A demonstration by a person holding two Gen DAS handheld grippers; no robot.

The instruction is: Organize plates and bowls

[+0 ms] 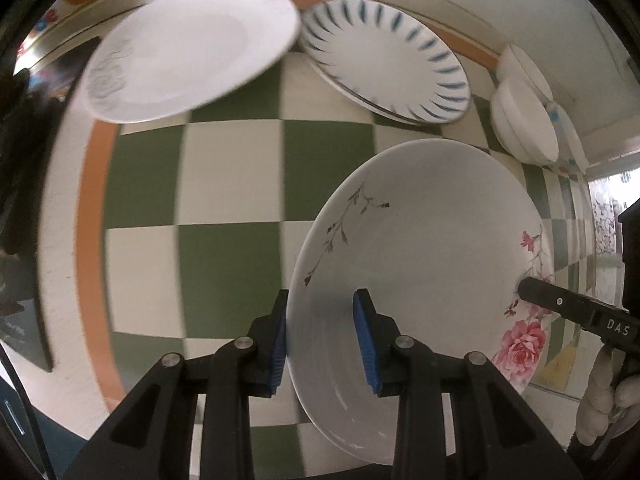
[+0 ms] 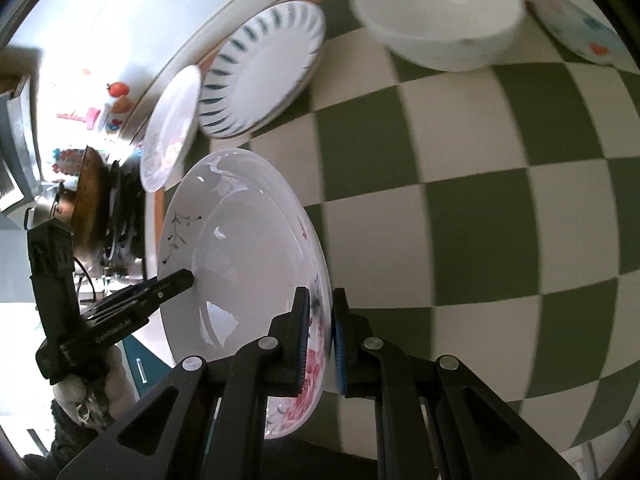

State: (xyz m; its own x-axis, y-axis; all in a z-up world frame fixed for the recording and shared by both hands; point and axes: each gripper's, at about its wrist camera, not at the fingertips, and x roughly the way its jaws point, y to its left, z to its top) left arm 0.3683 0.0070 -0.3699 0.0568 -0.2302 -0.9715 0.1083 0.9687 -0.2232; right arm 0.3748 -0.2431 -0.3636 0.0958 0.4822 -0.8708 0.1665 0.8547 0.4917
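A white deep plate with pink flowers (image 1: 420,240) hangs tilted over the green-and-cream checked tablecloth (image 1: 224,180), carried by both grippers. My left gripper (image 1: 322,312) is shut on its near rim, one blue pad inside and one outside. The right gripper (image 1: 532,292) clamps the opposite rim by the pink flowers. In the right wrist view my right gripper (image 2: 321,312) is shut on the flowered edge of the plate (image 2: 240,248), and the left gripper (image 2: 180,280) bites the far rim.
Along the back edge lie a white plate with a grey pattern (image 1: 192,52), a blue-dashed plate (image 1: 384,60), stacked white bowls (image 1: 524,120) and a dotted dish (image 1: 570,140). A gloved hand (image 2: 92,392) holds the left gripper. A stove and pan (image 2: 92,200) stand past the table's left edge.
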